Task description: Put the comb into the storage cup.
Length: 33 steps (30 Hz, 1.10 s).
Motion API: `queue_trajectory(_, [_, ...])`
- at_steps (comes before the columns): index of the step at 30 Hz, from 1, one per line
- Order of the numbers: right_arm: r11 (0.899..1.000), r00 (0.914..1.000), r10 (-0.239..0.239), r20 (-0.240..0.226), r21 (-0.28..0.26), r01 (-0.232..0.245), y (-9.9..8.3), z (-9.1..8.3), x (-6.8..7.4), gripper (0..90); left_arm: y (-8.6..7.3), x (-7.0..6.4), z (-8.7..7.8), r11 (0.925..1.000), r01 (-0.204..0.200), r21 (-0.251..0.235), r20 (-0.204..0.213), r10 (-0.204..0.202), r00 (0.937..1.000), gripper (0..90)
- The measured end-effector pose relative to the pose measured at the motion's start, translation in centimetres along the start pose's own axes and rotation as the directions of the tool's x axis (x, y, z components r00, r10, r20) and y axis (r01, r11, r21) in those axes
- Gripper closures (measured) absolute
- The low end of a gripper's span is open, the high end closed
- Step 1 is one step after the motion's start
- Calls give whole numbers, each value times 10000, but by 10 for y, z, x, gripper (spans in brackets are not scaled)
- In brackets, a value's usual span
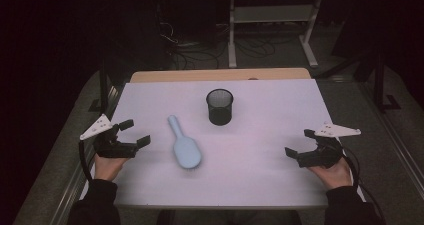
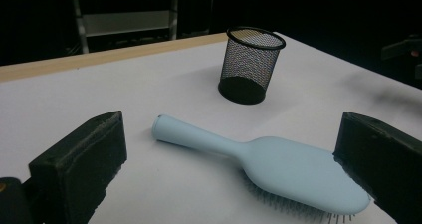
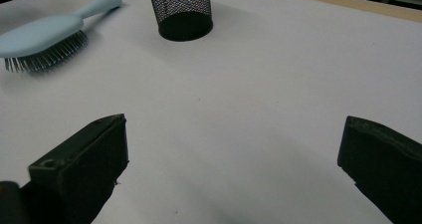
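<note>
**A:** Since the brush (image 1: 184, 151) is what the grippers sit closest to, where's it lying exactly?

**B:** Flat on the white table (image 1: 260, 185), bristles down, left of center. Handle points away toward the far edge, head toward the person. Nothing's touching it.

**A:** And the cup (image 1: 219, 106)?

**B:** Black mesh, upright, past the brush and a bit right of it, well apart. Plenty of bare table between them.

**A:** Grippers?

**B:** Left gripper (image 1: 135, 133) is near the left edge, just beside the brush, jaws spread wide with nothing in them. In the left gripper view the brush (image 2: 278, 169) lies right between the jaws' line of sight, the cup (image 2: 251, 64) behind it. Right gripper (image 1: 299, 142) is near the right edge, also gaping and empty, well apart from everything. Its view has open table ahead, the brush (image 3: 47, 37) and cup (image 3: 181, 10) far off.
</note>
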State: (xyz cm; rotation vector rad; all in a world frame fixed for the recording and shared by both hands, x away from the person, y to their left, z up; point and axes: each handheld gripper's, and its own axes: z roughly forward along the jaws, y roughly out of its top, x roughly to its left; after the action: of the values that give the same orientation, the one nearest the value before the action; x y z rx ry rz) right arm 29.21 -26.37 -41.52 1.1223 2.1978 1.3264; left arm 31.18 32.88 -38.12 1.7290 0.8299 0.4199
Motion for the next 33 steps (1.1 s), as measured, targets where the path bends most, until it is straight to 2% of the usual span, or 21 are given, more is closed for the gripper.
queue_trajectory(8, [10000, 10000, 18, -18, 13, -18, 0, -1, 0, 0, 21, 3, 5, 9993, -257, 264, 2, 257, 9997, 1])
queue_trajectory(13, [10000, 10000, 12, -8, -15, -12, 0, -1, 0, 0, 27, 4, 8, 9980, -409, 482, 59, 407, 9992, 1])
queue_trajectory(19, [10000, 10000, 8, 0, 46, -8, -1, 0, 0, 0, 36, 5, 14, 9967, -506, 641, 339, 485, 9982, 10])
queue_trajectory(30, [10000, 10000, 2, -7, 60, -2, -1, -1, 0, 0, 50, 7, 25, 9939, -698, 857, 401, 666, 9970, 10])
queue_trajectory(33, [10000, 10000, 22, -35, 47, -22, -1, -1, 0, 0, 54, 6, 27, 9921, -868, 901, 433, 831, 9956, 10])
